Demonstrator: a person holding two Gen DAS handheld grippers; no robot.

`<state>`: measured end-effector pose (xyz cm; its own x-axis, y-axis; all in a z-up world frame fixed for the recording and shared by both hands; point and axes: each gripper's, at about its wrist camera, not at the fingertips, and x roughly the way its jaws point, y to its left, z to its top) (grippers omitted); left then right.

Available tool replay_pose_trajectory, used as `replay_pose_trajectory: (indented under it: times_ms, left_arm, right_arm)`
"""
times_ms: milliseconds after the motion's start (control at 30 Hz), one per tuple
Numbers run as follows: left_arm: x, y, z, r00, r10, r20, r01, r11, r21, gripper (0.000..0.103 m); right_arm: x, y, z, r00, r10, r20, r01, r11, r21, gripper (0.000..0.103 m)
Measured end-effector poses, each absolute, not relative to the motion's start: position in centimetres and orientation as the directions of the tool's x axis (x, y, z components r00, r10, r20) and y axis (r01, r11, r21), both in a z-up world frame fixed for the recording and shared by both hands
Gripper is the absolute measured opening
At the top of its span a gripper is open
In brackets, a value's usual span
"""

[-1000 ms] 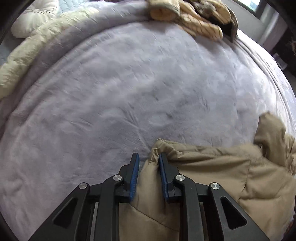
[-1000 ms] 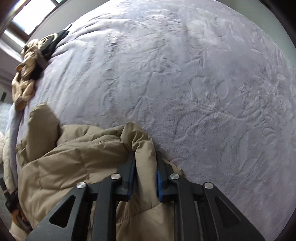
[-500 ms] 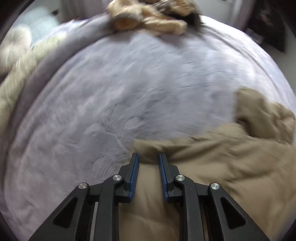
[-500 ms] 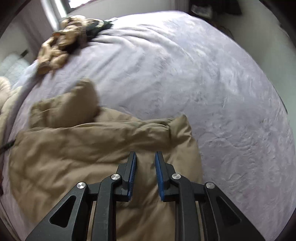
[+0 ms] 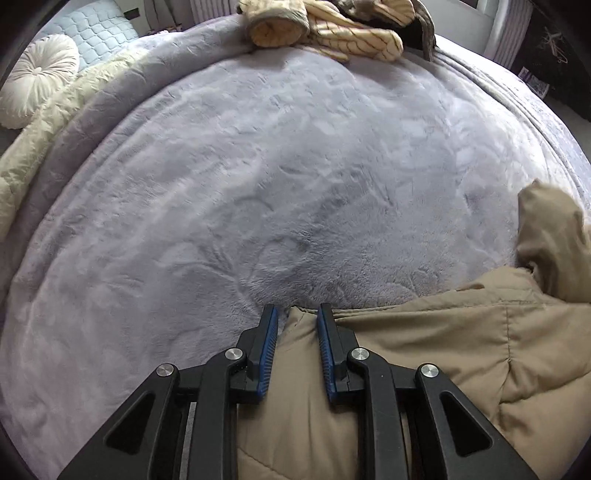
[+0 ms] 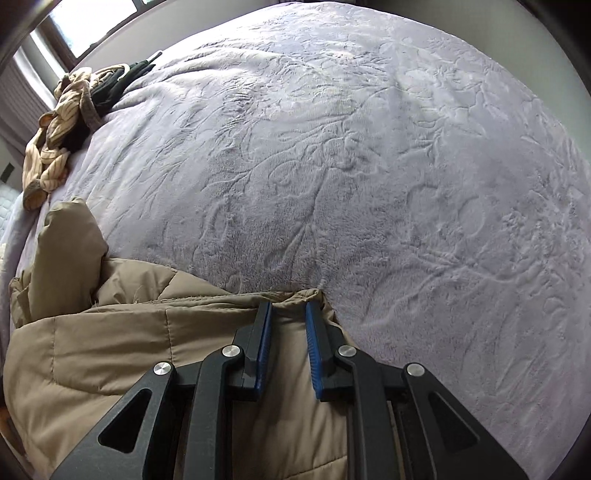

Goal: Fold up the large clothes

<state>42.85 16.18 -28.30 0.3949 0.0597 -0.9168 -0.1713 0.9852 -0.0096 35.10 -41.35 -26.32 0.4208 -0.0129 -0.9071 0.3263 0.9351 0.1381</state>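
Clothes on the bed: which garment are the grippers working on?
The tan padded jacket, lying between the fingers of both hand-held grippers. The striped beige clothes pile sits untouched at the bed's far edge.
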Motion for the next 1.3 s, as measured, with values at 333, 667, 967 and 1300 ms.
replay_pose_trajectory:
  times_ms: [333, 667, 967, 1300]
  left_arm:
    - [35.6, 16.7, -21.6, 0.4, 0.024, -0.916, -0.142, 0.989, -0.036, 0.024]
    - [27.5, 13.2, -20.8, 0.349, -0.048, -0.936, -0.125, 0.987, -0.097, 0.029]
    - [21.6, 11.8, -19.9, 0.336, -0.055, -0.94, -0.136, 0.985, -0.107, 0.101]
    - [17.5, 10.8, -21.0, 0.27, -0.075, -0.96, -0.138, 0.984, -0.116, 0.101]
  right_arm:
    - [30.4, -39.8, -19.6, 0.475, 0.03, -0.88, 0.289, 0.939, 0.188, 0.05]
    - [22.7, -37.5, -17.7, 0.454, 0.166, -0.875, 0.303, 0.895, 0.327, 0.056]
    - [17.4, -36.1, -18.9, 0.399, 0.236, -0.886, 0.328, 0.866, 0.378, 0.064]
    - [12.9, -34.5, -18.8, 0.405, 0.282, -0.87, 0.346, 0.833, 0.431, 0.086]
